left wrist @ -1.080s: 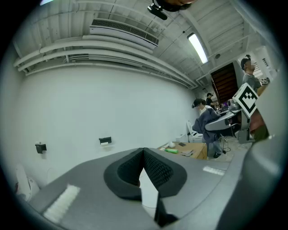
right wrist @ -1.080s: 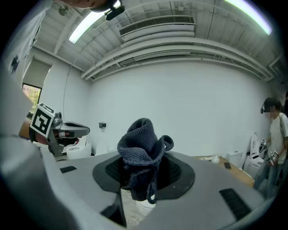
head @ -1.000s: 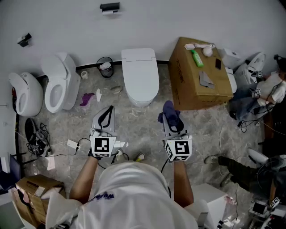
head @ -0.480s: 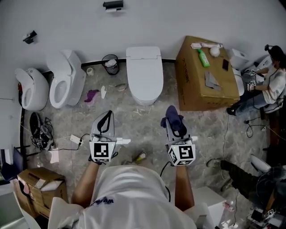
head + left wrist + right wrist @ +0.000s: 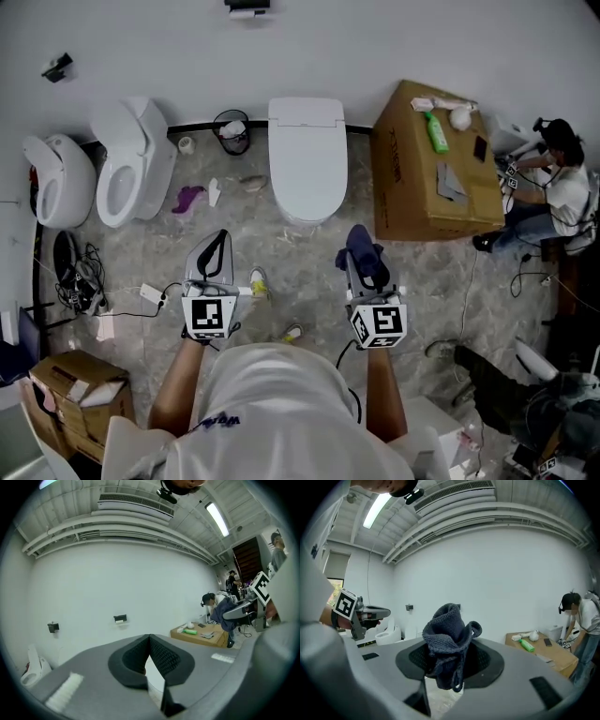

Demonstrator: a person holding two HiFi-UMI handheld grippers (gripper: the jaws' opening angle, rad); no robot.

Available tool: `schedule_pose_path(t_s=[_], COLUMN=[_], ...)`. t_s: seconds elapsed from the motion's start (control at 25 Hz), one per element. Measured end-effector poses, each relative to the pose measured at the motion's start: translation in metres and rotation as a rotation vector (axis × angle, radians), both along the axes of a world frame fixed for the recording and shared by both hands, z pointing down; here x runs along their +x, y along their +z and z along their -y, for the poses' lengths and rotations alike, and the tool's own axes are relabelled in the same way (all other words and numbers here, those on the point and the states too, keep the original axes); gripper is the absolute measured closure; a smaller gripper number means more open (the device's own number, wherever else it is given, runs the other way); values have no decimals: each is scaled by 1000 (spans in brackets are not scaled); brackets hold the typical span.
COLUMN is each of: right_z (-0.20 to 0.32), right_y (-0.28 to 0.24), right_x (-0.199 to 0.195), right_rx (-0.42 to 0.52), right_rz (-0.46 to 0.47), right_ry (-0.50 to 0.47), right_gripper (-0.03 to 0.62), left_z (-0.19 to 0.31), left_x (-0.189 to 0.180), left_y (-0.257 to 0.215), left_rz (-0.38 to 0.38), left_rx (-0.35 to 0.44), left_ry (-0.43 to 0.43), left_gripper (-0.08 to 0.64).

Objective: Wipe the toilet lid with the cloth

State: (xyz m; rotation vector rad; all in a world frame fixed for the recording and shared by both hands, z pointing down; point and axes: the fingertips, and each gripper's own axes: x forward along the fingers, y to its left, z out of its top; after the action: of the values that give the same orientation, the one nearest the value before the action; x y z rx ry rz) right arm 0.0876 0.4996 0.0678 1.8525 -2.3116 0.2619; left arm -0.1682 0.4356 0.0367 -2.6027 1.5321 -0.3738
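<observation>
Looking back a second, little had changed: the right gripper [image 5: 362, 249] still squeezed the cloth [image 5: 366, 264], the left gripper [image 5: 215, 251] stayed closed on nothing, and a shoe [image 5: 258, 281] had stepped forward. The lid [image 5: 307, 155] lay in the upper middle of the frame, well apart from the cloth below it, so wiping had not started.

- The floor [image 5: 300, 248] is grey stone with pale lines in it
- A shut white toilet [image 5: 307, 159] stands at the middle of the floor's far edge
- An open toilet [image 5: 127, 173] and one more toilet [image 5: 52, 187] stand near the far left corner
- A small black bin [image 5: 231, 133] sits at the far edge, between the open toilet and the shut one
- A purple rag [image 5: 187, 199] and a white scrap [image 5: 214, 193] lie near the bin
- A big brown box [image 5: 401, 183] stands just right of the shut toilet
- Black wires [image 5: 80, 277] lie in a heap by the left edge
- A small brown box [image 5: 70, 398] sits in the near left corner
</observation>
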Motion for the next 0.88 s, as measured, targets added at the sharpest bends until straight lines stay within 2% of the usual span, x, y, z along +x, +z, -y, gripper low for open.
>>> schedule_pose_path(t_s=[0.24,0.4,0.56,0.76,0.88], right_z=[71,116,150,170,189], right_y=[-1,-7,-15,-7,0], right_x=[-23,-35,-38,-28,-20], right_rx=[-73,-97,-97,-129,-140], right_rz=[-76,-110,-128,-147,-149], right_ry=[11,53,76,98,86], right_gripper=[423,423,423,423,423], left_z=[88,140,179,207,223], left_x=[-15,-33,-41,-38,-25], left_y=[-13,-5,7,22,31], left_rz=[-30,-61,-46,-72,-76], left_rx=[29,1,-21,-64,-89], left_ry=[25,57,105,97,99], left_gripper=[560,560,560,560,560])
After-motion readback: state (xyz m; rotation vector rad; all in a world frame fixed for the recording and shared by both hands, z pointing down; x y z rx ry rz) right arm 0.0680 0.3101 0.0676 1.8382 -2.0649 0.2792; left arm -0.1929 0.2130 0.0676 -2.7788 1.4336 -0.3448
